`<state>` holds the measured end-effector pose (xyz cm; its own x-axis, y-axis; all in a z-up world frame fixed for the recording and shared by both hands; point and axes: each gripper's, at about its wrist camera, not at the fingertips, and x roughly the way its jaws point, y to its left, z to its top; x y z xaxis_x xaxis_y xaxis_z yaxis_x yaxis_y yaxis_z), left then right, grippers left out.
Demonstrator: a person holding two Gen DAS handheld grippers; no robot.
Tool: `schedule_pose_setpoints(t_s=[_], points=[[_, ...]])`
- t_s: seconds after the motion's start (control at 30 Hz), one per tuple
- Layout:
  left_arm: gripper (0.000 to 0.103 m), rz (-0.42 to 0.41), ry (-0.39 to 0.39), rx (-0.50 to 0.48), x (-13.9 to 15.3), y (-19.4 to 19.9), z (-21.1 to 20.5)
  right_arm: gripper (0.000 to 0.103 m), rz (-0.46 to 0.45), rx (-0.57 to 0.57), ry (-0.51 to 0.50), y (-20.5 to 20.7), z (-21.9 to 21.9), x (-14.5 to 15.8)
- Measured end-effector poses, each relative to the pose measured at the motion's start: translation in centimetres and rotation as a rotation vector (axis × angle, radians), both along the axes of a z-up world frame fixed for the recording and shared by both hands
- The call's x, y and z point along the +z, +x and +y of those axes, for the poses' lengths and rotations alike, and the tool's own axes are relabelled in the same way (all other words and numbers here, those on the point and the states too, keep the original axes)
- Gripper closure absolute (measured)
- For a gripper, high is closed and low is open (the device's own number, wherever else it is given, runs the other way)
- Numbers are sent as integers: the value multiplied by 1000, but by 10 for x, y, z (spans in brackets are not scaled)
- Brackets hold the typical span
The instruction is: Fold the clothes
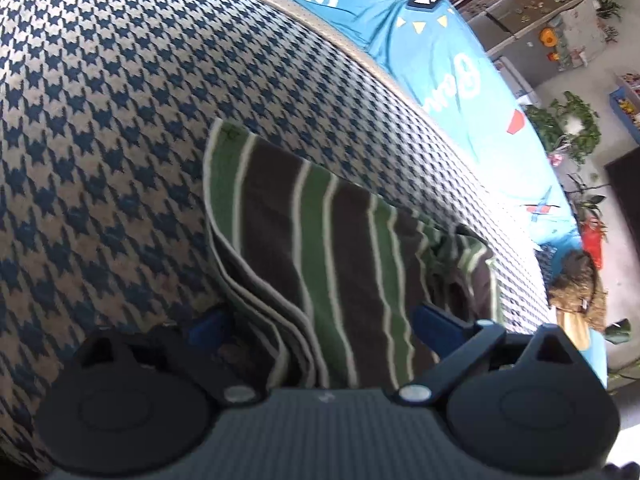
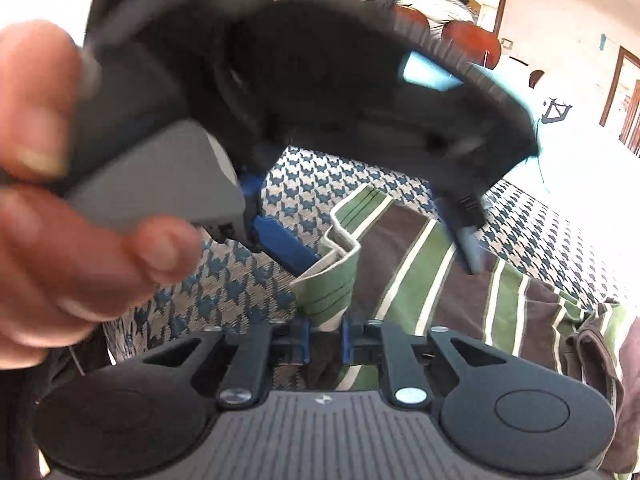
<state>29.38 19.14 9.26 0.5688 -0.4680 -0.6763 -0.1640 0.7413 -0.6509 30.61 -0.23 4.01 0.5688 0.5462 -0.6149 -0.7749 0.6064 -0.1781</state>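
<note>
**A:** The green, brown and white striped knit garment [image 2: 400, 272] lies partly doubled on the blue-and-cream houndstooth cloth [image 1: 100, 140]. Right gripper [image 2: 326, 340] pinches its near edge, jaws narrow.

**B:** Left gripper [image 1: 320, 320] straddles the near edge, jaws wide, holding nothing. The stacked layers could slip apart if the right pulls alone.

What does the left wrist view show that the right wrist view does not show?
Only the left wrist view shows the blue jersey with its white lettering and the plants behind it. Only the right wrist view shows the person's hand holding the left gripper, and the right gripper pinching the striped garment. Both show that garment on the houndstooth cloth.
</note>
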Motion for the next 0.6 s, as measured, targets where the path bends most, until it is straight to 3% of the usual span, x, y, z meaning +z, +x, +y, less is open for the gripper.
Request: schedule_pose_setpoints(t_s=[0.33, 0.47, 0.53, 0.6], points=[[7, -1, 43, 43, -6, 30, 11, 94, -12, 4, 56, 7, -23, 13], [20, -5, 54, 59, -7, 40, 18, 95, 9, -15, 81, 2, -14, 12], [30, -7, 60, 67, -8, 45, 21, 95, 23, -22, 95, -55, -8, 18], [38, -10, 65, 75, -9, 49, 24, 95, 29, -27, 106, -40, -6, 27]])
